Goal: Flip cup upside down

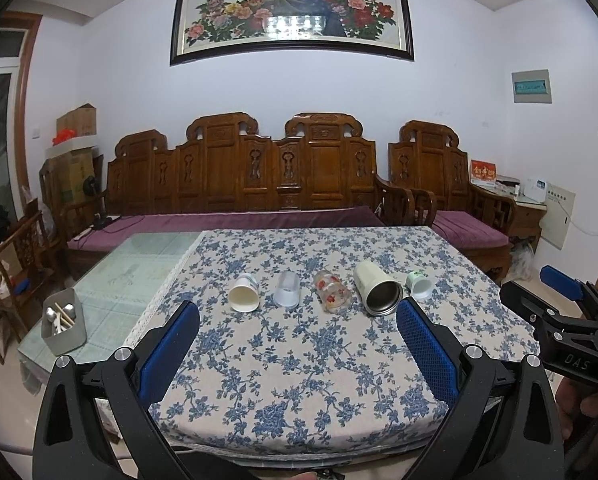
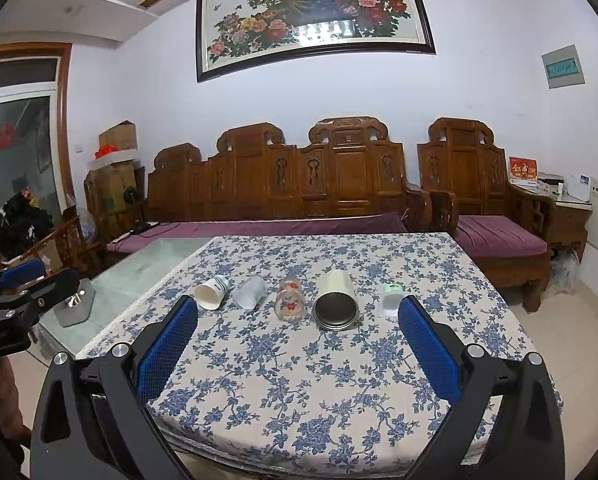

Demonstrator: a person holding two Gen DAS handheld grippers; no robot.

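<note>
From your left wrist camera, your left gripper (image 1: pixel 297 338) hangs above the near part of the flowered tablecloth (image 1: pixel 299 380) with its blue pads spread wide and nothing between them. Take the steel-lined tumbler (image 1: pixel 377 293) as your landmark: it lies on its side in a row of five cups, mouth toward you. Just left of it lies the red-flowered glass (image 1: pixel 331 292), then the frosted plastic cup (image 1: pixel 287 289), then the paper cup (image 1: pixel 244 293) at the far left end; just right of it lies the small white cup (image 1: pixel 419 285). All five are on their sides, none gripped. Your right gripper (image 1: pixel 559 308) shows at the right edge, well right of the tumbler — whether it is spread or closed cannot be told from here. From your right wrist camera, the right gripper (image 2: pixel 297 334) is plainly spread wide and empty, hovering short of the row, with the tumbler (image 2: pixel 336 298) dead ahead and the small white cup (image 2: pixel 391 300) just right of it, close to your right pad. I judge you are at the very start — the reach has not landed. Next you need to choose one cup, straddle its wall with both pads, close, then lift and turn it mouth down.
</note>
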